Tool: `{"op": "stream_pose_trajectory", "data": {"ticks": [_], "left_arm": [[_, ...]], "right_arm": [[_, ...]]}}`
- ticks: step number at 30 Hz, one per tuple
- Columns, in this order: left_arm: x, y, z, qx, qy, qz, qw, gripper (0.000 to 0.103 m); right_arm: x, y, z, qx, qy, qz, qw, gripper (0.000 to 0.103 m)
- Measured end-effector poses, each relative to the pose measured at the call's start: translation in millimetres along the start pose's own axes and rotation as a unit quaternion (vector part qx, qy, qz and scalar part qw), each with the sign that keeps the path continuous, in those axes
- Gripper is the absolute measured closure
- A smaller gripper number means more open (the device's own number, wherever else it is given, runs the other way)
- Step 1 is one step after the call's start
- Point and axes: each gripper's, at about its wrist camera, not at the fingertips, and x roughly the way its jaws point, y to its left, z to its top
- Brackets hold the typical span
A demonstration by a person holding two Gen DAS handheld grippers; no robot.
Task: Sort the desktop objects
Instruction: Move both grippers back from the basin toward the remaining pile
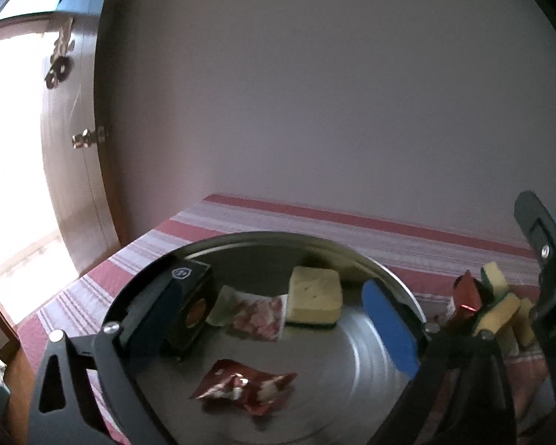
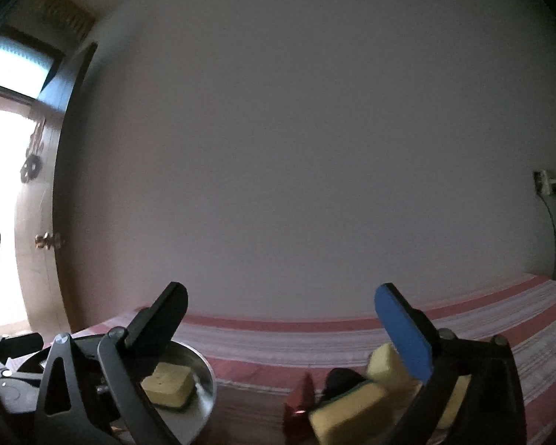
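My left gripper [image 1: 276, 278] is open over a round metal tray [image 1: 374, 363], with nothing between its fingers. In the tray lie a black box [image 1: 192, 307], a pink-and-white packet [image 1: 255, 315], a yellow sponge with a green underside [image 1: 315, 296] and a crumpled red wrapper [image 1: 244, 389]. Right of the tray is a heap of yellow sponges [image 1: 500, 307] with a red packet [image 1: 467, 293]. My right gripper [image 2: 281, 293] is open and empty, pointing level above the sponge heap [image 2: 348, 408] and red packet [image 2: 296, 404]. The tray [image 2: 207, 374] and its sponge [image 2: 170, 383] show at lower left.
The table wears a red-and-white striped cloth [image 1: 315, 218] and stands against a plain wall. A brown door with a knob [image 1: 87, 137] and a bright doorway lie to the left. A wall socket with cables [image 2: 545, 181] is at the far right.
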Motion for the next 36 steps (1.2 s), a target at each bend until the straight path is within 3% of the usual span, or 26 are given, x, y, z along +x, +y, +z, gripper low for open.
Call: {"op": "stream_pose_trajectory", "data": {"ticks": [3, 16, 36], "left_arm": [[-2.6, -11.5, -2.5, 0.013, -0.010, 0.005, 0.9999, 0.004], [-19.9, -43.9, -12.9, 0.027, -0.038, -0.027, 0.9985, 0.004], [-24.8, -108.2, -26.5, 0.066, -0.012, -0.095, 0.9932, 0.004]], "right_arm": [[2.3, -6.0, -4.3, -0.003, 0.029, -0.011, 1.000, 0.000], [-13.6, -41.3, -4.2, 0.011, 0.054, -0.052, 0.997, 0.000], [-37.6, -128.2, 6.6, -0.039, 0.056, -0.151, 0.986, 0.001]]}}
